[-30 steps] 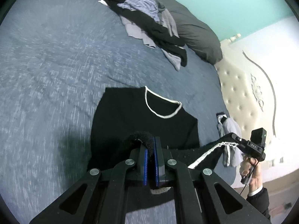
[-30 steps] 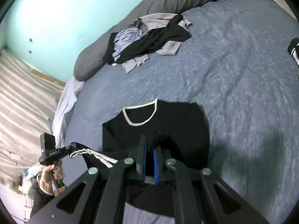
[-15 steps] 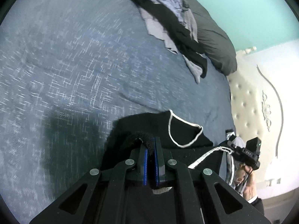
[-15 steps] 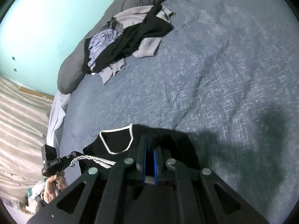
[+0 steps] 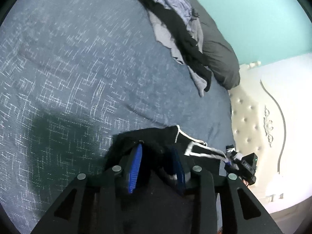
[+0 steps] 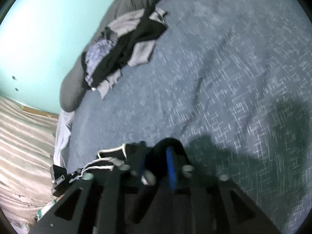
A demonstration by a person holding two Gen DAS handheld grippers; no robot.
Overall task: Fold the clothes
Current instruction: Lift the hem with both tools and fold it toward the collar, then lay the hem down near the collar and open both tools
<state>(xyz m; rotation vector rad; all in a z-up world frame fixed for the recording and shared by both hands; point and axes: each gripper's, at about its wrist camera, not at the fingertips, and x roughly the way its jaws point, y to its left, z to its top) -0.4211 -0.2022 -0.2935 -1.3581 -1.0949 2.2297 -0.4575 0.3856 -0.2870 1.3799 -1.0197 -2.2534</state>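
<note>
Progress reads as mid-fold on one garment. The black knit top with white-trimmed neckline (image 5: 171, 134) lies bunched at the near edge of the blue-grey patterned bedspread (image 5: 78, 68), directly under both tools, with its collar trim doubled over against the body of the fabric.

My left gripper (image 5: 156, 167) stands released: the blue pads (image 5: 134, 169) are spread apart, and black cloth sits loosely between them without being pinched. My right gripper (image 6: 156, 165) also shows a clear gap between its blue-lined fingers; a loop of black fabric arches over the tips, but I judge it draped, not clamped. That view is motion-blurred, so the judgement is moderate.

Done, as far as visible: the top is gathered onto itself into a compact heap rather than spread flat. Whether its edges align cannot be told, since both tool bodies cover most of it. Left: squaring and flattening this piece if the fold is loose, then the remaining laundry.

Surroundings:
- A loose pile of black, grey and lavender clothes (image 5: 175, 19) lies unfolded at the far end of the bed, partly on a dark grey pillow (image 5: 220, 58), well apart from the top.
- A cream tufted headboard (image 5: 245, 120) borders the bed.
- A small black-and-white item (image 5: 231, 150) lies near the bed edge.

Obstructions: nothing lies between the top and the pile; open bedspread separates them.
</note>
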